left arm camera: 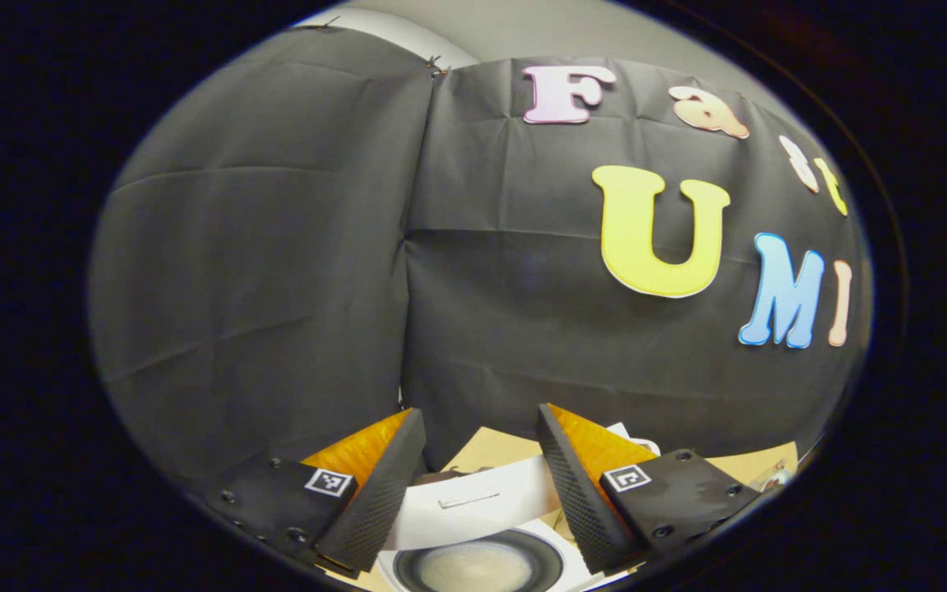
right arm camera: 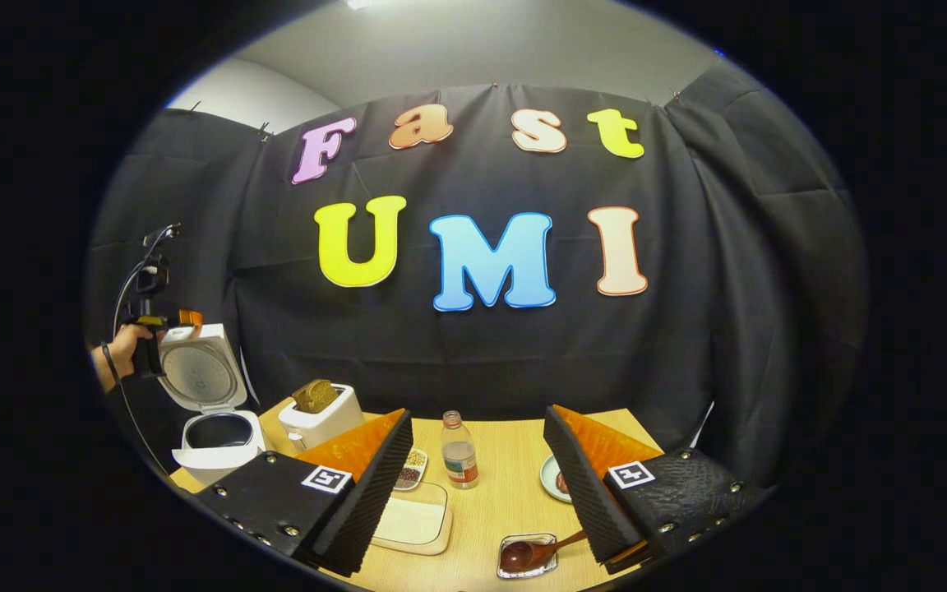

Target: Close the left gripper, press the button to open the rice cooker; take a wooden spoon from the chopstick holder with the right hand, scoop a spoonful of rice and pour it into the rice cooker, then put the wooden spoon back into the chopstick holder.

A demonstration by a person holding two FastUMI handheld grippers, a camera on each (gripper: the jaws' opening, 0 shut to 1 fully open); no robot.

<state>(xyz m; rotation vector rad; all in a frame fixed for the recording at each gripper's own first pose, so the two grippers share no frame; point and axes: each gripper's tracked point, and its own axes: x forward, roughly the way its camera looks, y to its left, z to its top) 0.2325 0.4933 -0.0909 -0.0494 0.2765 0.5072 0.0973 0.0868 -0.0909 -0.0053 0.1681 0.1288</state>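
Already the white rice cooker stands lid-up at nine o'clock; next, the empty, spread right tool needs the brown wooden spoon at six o'clock.

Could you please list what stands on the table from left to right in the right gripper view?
Open rice cooker → toaster holding bread → small dish of beans → bottle → plate.

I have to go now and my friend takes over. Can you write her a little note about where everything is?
Left gripper: open, empty, above the rice cooker.
Right gripper: open, empty, above the table.
Done: the cooker's lid is up.
Wooden spoon: lying in a small clear dish at the table's near edge.
Left: pick up the spoon, scoop rice, tip it into the cooker, return the spoon.
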